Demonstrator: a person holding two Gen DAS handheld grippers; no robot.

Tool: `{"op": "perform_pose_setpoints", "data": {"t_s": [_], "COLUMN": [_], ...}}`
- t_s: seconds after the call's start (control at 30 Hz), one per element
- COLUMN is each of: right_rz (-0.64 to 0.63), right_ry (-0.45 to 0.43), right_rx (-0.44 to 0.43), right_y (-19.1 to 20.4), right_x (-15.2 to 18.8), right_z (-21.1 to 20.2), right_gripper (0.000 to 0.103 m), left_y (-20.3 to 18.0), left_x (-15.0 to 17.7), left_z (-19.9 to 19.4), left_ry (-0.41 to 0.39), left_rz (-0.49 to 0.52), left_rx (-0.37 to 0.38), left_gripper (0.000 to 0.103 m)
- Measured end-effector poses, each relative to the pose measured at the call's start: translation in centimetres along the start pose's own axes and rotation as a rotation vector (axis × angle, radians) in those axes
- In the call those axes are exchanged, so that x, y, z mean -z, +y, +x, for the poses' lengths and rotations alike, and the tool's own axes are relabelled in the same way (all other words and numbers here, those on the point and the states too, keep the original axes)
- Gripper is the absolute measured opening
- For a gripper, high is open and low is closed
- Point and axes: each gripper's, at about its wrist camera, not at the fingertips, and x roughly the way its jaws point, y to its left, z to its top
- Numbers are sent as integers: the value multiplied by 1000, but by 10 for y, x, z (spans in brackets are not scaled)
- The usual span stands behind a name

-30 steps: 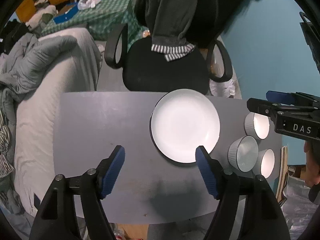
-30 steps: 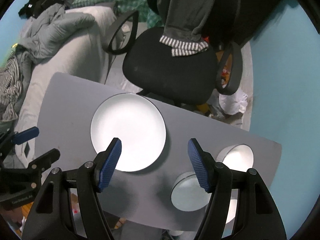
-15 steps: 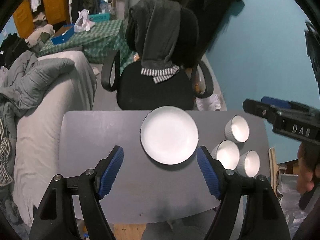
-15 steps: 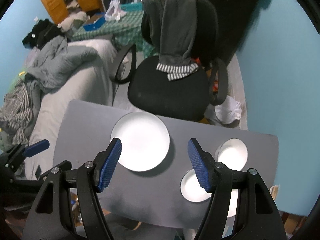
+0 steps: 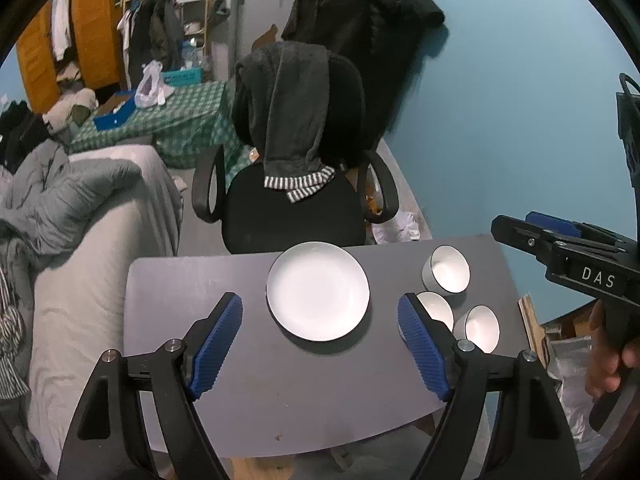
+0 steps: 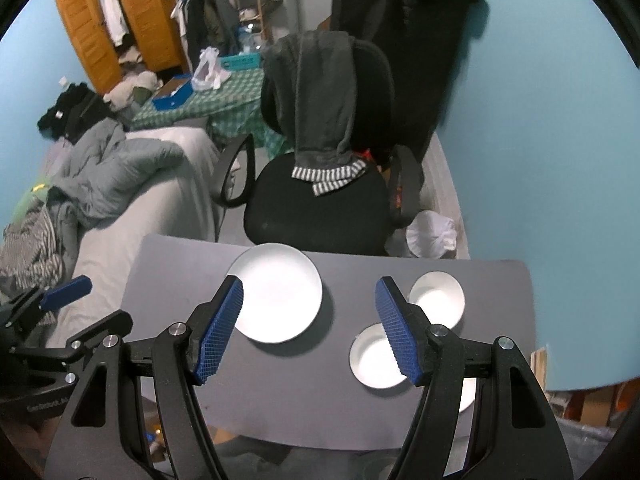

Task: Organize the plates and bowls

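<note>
A white plate [image 5: 318, 290] lies at the back middle of the grey table [image 5: 200, 360]. Three white bowls [image 5: 446, 270] [image 5: 436, 310] [image 5: 480, 328] cluster to its right. My left gripper [image 5: 320, 312] hovers high above the table with its jaws opening and nothing between them. The right wrist view shows the plate [image 6: 276, 292], two bowls [image 6: 437, 294] [image 6: 374, 356], and a third bowl [image 6: 466, 396] mostly hidden behind a finger. My right gripper [image 6: 309, 292] is open and empty, also high over the table. Each gripper shows at the edge of the other's view.
A black office chair [image 5: 296, 208] draped with a dark garment stands behind the table's far edge. A bed with a grey duvet [image 5: 80, 200] runs along the left. A teal wall [image 5: 520, 120] closes the right side. A person's hand [image 5: 612, 360] holds the right gripper's handle.
Both grippers have risen and drawn back from the table, so the plate and bowls look smaller and more of the room shows. The left jaws stand slightly wider.
</note>
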Motion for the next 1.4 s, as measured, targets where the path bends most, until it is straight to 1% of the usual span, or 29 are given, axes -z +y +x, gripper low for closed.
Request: {"op": "perform_pose_setpoints", "data": {"t_s": [0.1,0.27,0.6,0.83,1.17,1.4], "right_rz": [26,84,199,285,356,397], "right_ry": [-10,-22,-40,-44,-18,2], "right_rx": [23,60,115,153,207,222], "right_y": [-6,-20,-49,-73,-109,-132], "right_x": [4,13,32,43,60,67], "right_z": [-5,-15,-38,-49,-53,-52], "right_gripper": [68,68,68,68,68,68], "left_y": [-5,-15,-51,-75,-116,-147], "left_x": [2,2,-6,-10,-21,-27], "left_z": [-3,-5,-5,0,12,20], "left_ry": [-4,2,2,22,42,53], "left_rz": [9,32,119,145,195,231], "left_rx": [15,50,109,154,213,253], "left_gripper": [84,84,84,84,84,84]}}
